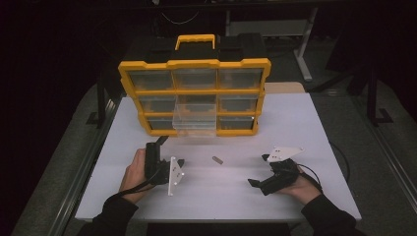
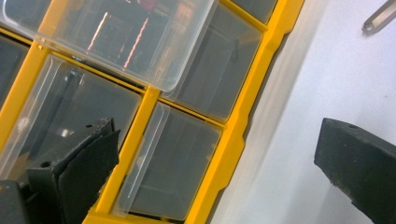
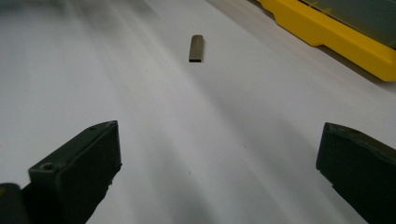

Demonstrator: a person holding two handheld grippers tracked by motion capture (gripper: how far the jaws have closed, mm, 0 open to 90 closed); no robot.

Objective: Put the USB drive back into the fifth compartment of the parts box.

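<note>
A yellow organizer point(image 1: 194, 96) is standing at the back of the white worktop point(image 1: 295, 128), one clear drawer point(image 1: 195, 123) pulled out. Both grippers, left point(image 1: 183, 162) and right point(image 1: 252, 183), are resting with fingers spread, empty. A small flat metal piece point(image 1: 217, 160) is lying between them.

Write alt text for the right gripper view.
A small flat metal piece lies alone on the white table, straight ahead of the open right tongs, whose two black jaws stand wide apart at the bottom corners. The yellow edge of a drawer organiser crosses the upper right corner.
</note>
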